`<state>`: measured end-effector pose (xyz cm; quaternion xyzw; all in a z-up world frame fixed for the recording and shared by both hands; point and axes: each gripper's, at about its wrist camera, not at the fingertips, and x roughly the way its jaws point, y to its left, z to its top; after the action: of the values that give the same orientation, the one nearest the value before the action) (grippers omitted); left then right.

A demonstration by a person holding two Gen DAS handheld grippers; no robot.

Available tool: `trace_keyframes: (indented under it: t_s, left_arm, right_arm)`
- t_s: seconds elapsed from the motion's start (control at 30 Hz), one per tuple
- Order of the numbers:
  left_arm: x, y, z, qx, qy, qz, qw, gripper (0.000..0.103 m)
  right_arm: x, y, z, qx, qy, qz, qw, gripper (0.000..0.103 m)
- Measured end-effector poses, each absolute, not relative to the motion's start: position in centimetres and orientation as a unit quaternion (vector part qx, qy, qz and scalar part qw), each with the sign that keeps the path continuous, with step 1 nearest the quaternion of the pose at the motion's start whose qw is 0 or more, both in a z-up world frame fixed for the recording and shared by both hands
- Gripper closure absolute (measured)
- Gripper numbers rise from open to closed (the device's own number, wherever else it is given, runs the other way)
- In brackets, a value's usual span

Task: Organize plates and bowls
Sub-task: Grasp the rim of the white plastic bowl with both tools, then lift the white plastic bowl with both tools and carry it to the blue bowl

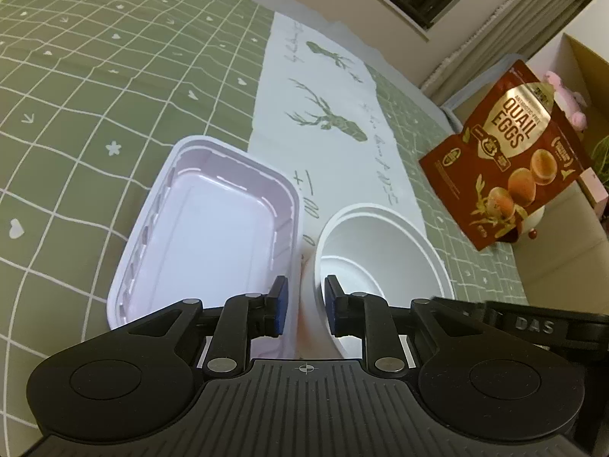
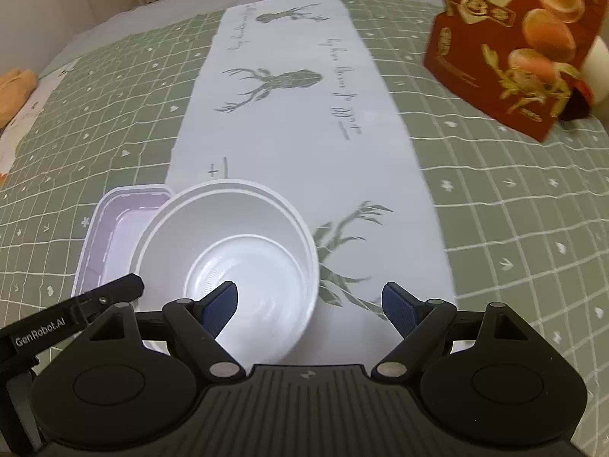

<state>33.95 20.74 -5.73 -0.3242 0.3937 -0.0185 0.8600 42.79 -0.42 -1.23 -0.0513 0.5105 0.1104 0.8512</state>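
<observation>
Green checked cloth (image 2: 514,205) covers the surface, with a white deer-print runner (image 2: 289,122) across it. On the runner's near end sits the white bowl (image 2: 243,243), touching the pink tray (image 1: 205,228) beside it. Left gripper (image 1: 306,306) pinches the bowl's wall; right gripper (image 2: 310,306) hangs spread over the bowl's rim, clasping nothing.

green checked bedspread (image 1: 95,76), pale curtain (image 1: 514,26), cardboard box (image 1: 582,61)

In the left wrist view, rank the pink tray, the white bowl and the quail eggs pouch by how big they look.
1. Pink tray: covers the most of the picture.
2 and 3. White bowl and quail eggs pouch: they look alike in size. The bowl is nearer and partly hidden by the left gripper, so I will not rank them.
</observation>
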Motion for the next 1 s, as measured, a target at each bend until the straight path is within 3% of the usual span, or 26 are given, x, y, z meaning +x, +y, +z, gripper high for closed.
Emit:
trace_keyframes:
  t_s: [0.13,0.2,0.27,0.4,0.63,1.0]
  left_arm:
    - [34.2,20.7,-5.8,-0.329,0.392,-0.033,0.858,0.080]
    - [34.4,20.4,-6.0,-0.341,0.398,-0.061,0.850,0.080]
    - [34.7,20.0,-6.3,-0.350,0.406,-0.088,0.840,0.077]
    - [34.8,19.2,-6.7,-0.363,0.421,-0.121,0.823,0.077]
    - [35.1,17.8,-6.5,-0.299,0.414,-0.058,0.858,0.076]
    - [36.7,17.1,-8.4,-0.314,0.434,-0.066,0.842,0.073]
  right_arm:
    - [43.7,-0.3,-2.6,-0.041,0.520,0.100,0.847,0.019]
    - [44.6,-0.6,-3.7,-0.027,0.535,0.093,0.840,0.026]
    - [45.0,-0.9,-4.5,-0.020,0.552,0.097,0.828,0.046]
    - [44.9,-1.7,-5.2,-0.030,0.561,0.105,0.821,0.061]
    - [44.7,-3.3,-4.8,-0.020,0.561,0.107,0.821,0.062]
    - [45.5,-1.8,-7.7,-0.004,0.593,0.113,0.798,0.062]
